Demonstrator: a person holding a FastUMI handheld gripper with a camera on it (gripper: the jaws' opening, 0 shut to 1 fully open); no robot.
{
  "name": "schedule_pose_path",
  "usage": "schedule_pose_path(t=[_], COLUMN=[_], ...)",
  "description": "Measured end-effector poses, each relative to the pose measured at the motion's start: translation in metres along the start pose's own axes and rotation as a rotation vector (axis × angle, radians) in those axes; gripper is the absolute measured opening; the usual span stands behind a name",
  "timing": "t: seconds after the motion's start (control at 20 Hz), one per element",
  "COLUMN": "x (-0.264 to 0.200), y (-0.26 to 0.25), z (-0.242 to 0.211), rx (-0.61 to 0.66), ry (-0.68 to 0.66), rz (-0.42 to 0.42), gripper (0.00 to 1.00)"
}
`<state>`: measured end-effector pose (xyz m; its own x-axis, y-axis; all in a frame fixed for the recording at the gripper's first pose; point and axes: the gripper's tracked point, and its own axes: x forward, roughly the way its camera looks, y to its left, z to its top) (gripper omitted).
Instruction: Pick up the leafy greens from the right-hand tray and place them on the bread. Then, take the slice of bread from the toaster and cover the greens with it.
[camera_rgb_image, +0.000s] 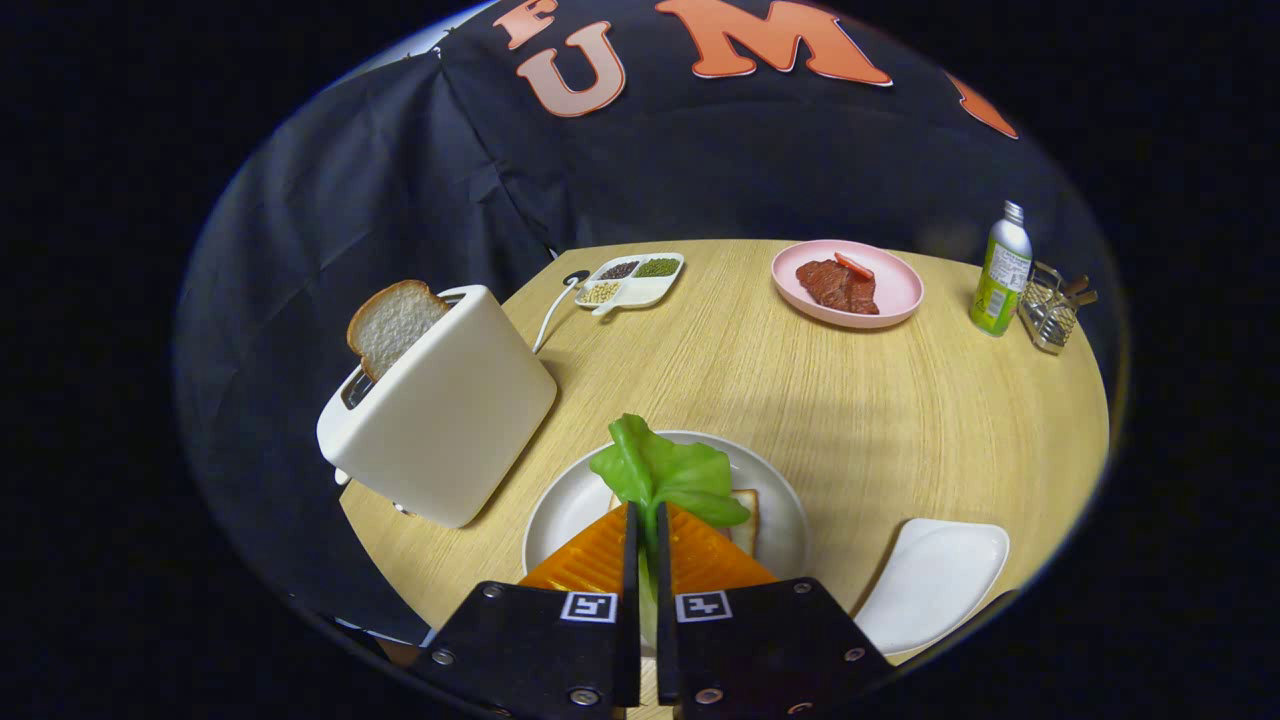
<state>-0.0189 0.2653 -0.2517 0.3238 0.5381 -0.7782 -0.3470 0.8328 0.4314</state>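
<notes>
My gripper (646, 512) is shut on the leafy greens (665, 475), whose stem is pinched between the two fingertips. The green leaf hangs over a round white plate (775, 500) just ahead of the fingers. On that plate lies a slice of bread (746, 520), mostly hidden by the fingers and the leaf. Left of the plate stands a white toaster (440, 410), with a second slice of bread (392, 325) sticking up out of its slot. To the right of the fingers sits a white rectangular tray (935, 580) with nothing on it.
Beyond the plate, on the round wooden table (850, 400), a pink plate (895, 285) holds slices of meat. A white divided dish (632, 280) of beans sits at the back left. A green bottle (1001, 270) and a wire basket (1048, 312) stand at the far right.
</notes>
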Motion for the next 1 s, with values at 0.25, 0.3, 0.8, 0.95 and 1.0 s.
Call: schedule_pose_path(t=[0.25,0.3,0.8,0.95,1.0], x=[0.01,0.008,-0.037,-0.048,-0.049], y=[-0.017,-0.017,0.045,0.077,0.089], z=[0.005,0.007,0.058,0.076,0.082], rx=[-0.006,-0.008,-0.144,-0.207,-0.219], ry=[-0.001,-0.003,-0.085,-0.093,-0.095], rz=[-0.089,-0.096,-0.08,-0.075,-0.062], gripper=[0.28,0.32,0.8,0.87,0.87])
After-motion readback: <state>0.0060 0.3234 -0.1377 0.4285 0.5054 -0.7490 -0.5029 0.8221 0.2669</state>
